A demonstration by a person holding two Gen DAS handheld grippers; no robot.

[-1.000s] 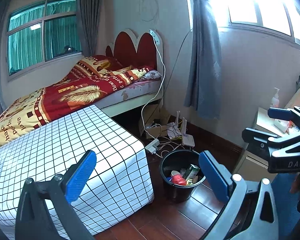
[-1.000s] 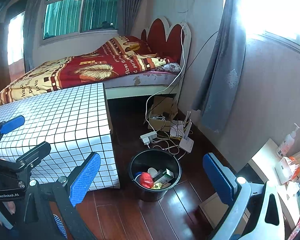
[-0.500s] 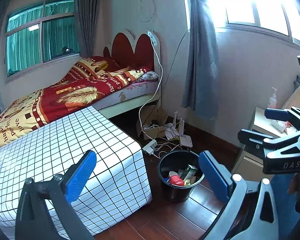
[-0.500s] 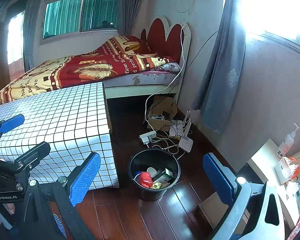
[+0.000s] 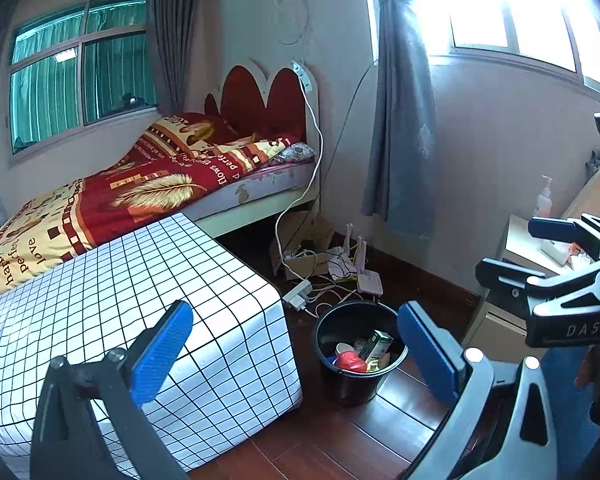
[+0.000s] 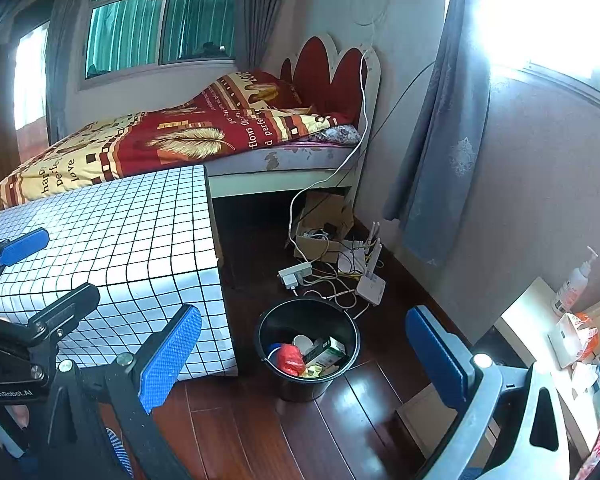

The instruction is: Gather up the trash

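Observation:
A black trash bucket point(image 5: 356, 376) stands on the dark wood floor beside the table; it also shows in the right wrist view point(image 6: 308, 376). Inside lie a red wrapper point(image 6: 290, 360), a green carton point(image 6: 324, 352) and a white cup. My left gripper point(image 5: 296, 356) is open and empty, held above the table corner and the bucket. My right gripper point(image 6: 304, 356) is open and empty, above the bucket. Each gripper shows in the other's view: the right one at the right edge point(image 5: 540, 248), the left one at the left edge point(image 6: 48, 268).
A table with a white grid cloth point(image 5: 100, 300) fills the left. A bed with a red and yellow blanket point(image 5: 140, 192) lies behind. A power strip point(image 6: 296, 274), cables, a router point(image 6: 370, 288) and a cardboard box sit by the wall. A nightstand point(image 6: 540, 320) with a pump bottle is right.
Both views drift slightly; the bucket sits a little lower and further left in the left wrist view. Both grippers stay open and empty.

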